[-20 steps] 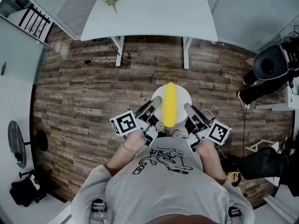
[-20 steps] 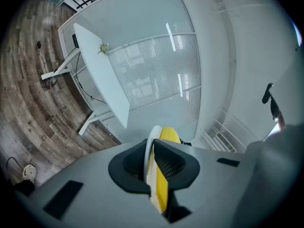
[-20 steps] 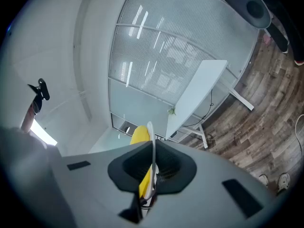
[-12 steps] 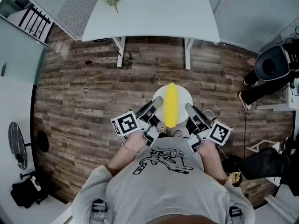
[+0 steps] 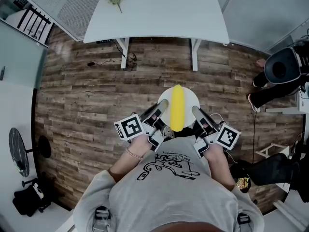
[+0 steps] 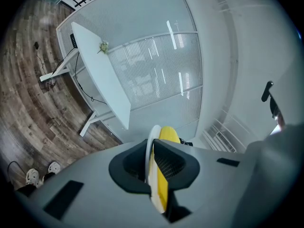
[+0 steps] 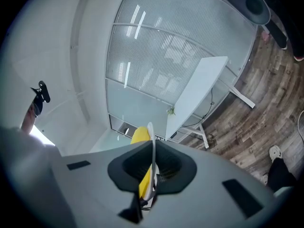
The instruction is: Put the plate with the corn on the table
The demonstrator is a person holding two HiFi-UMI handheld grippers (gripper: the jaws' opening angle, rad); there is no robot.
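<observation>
A round white plate (image 5: 189, 99) carries a yellow corn cob (image 5: 177, 108) lying lengthwise, held above the wooden floor in front of the person's chest. My left gripper (image 5: 161, 106) is shut on the plate's left rim, and my right gripper (image 5: 195, 111) is shut on its right rim. In the left gripper view the plate's edge (image 6: 151, 148) stands on end between the jaws with the corn (image 6: 167, 135) behind it. The right gripper view shows the plate rim (image 7: 151, 137) pinched likewise, with the corn (image 7: 141, 136) to its left. The white table (image 5: 155, 16) stands ahead, across open floor.
A small green sprig (image 5: 115, 0) lies on the table's far left. A black office chair (image 5: 282, 66) and a seated person's legs are at the right. A fan (image 5: 18, 151) and a black bag (image 5: 29, 198) sit at the left. Cables (image 5: 126, 59) trail under the table.
The plate, the corn and both grippers keep the same hold. The table has shifted very slightly in the head view.
</observation>
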